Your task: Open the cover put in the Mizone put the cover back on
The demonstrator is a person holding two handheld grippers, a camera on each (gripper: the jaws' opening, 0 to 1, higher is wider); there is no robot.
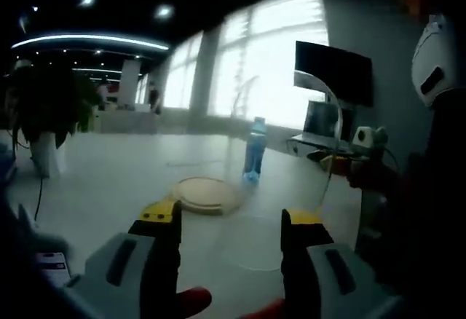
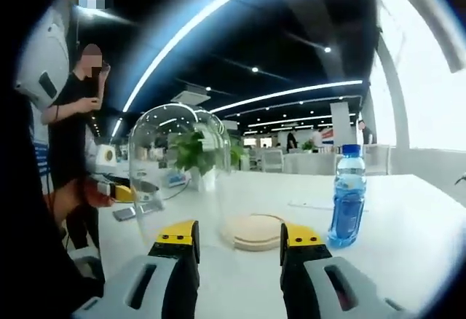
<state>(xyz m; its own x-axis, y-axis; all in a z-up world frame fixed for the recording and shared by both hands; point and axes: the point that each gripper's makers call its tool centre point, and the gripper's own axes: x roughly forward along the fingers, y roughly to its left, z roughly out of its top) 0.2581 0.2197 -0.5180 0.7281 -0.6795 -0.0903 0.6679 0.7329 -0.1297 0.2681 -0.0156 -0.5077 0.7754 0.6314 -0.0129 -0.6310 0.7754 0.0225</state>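
In the left gripper view, the left tool hovers over the white tabletop with its jaws apart and nothing between them, pointing towards the round wooden base that lies flat a little way ahead. The Mizone bottle stands upright just beyond the base and slightly to the right of it, apart from it, not yet on it. At the right of this view the clear glass cover seems to be held off the base and tilted, its rim curving down near a hand and the other tool, which is partly hidden; I judge it is lifted aside to free the base for the bottle. A potted plant stands at the far left. In the right gripper view, the right tool also has its jaws apart and grips nothing. The glass cover appears as a tall dome to the left of the wooden base, seemingly off it, though whether it rests on the tabletop or is held I cannot tell. The Mizone bottle stands upright just right of the base, near enough to move over. A person stands at the left.
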